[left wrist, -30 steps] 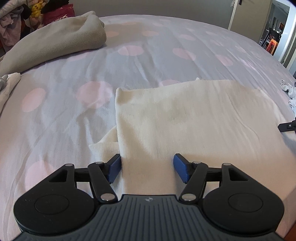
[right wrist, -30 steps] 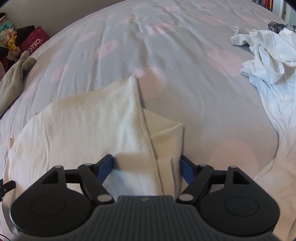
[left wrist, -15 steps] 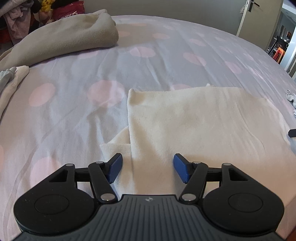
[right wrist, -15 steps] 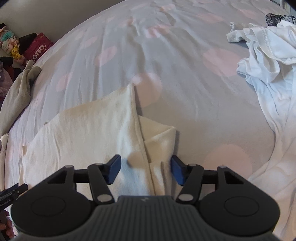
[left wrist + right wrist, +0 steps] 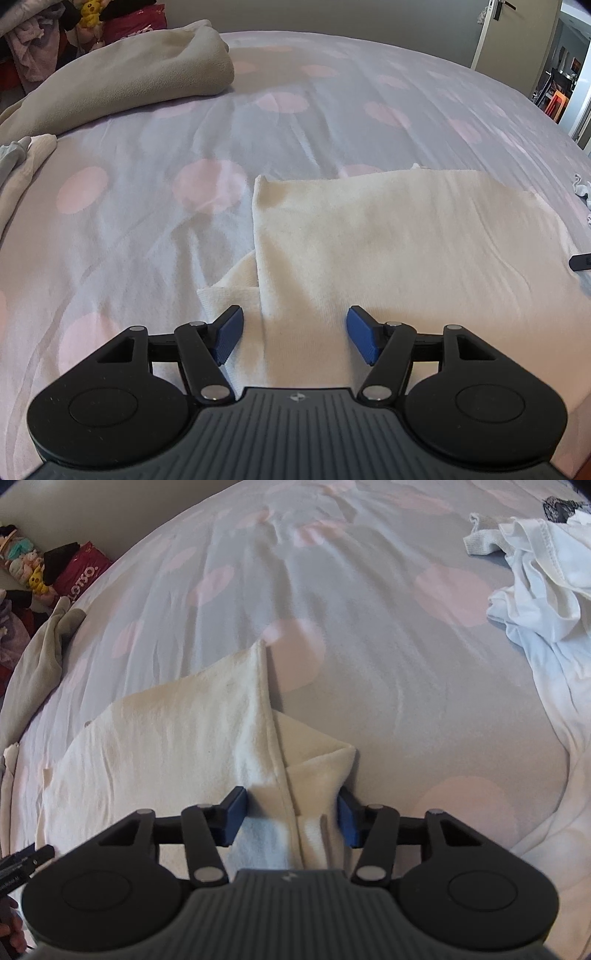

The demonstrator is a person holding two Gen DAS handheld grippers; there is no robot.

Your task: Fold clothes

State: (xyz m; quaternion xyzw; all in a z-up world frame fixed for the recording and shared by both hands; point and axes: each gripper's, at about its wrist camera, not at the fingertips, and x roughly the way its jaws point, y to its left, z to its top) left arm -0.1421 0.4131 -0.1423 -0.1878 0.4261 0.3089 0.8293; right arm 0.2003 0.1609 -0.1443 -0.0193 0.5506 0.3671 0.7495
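Observation:
A cream garment [image 5: 406,236] lies flat on the bed, its sides folded in. My left gripper [image 5: 293,328] hovers open over its near left edge, and the fold line runs between the blue pads [image 5: 229,332] without touching them. In the right wrist view the same cream garment [image 5: 166,738] shows its right fold and a tucked sleeve. My right gripper [image 5: 291,812] points down at that fold; its jaws are closing with the doubled cloth bunching up between them, and the pads still stand well apart.
The bed [image 5: 332,110] has a grey sheet with pink dots. A beige blanket [image 5: 129,81] lies at the far left, and crumpled white clothes [image 5: 535,590] at the right. Toys and bags [image 5: 55,576] sit beyond the bed's edge. A door [image 5: 517,33] stands at the far right.
The right gripper's jaws have narrowed around the garment's right fold, and the cloth has gathered between them. The left gripper stays open over the left edge.

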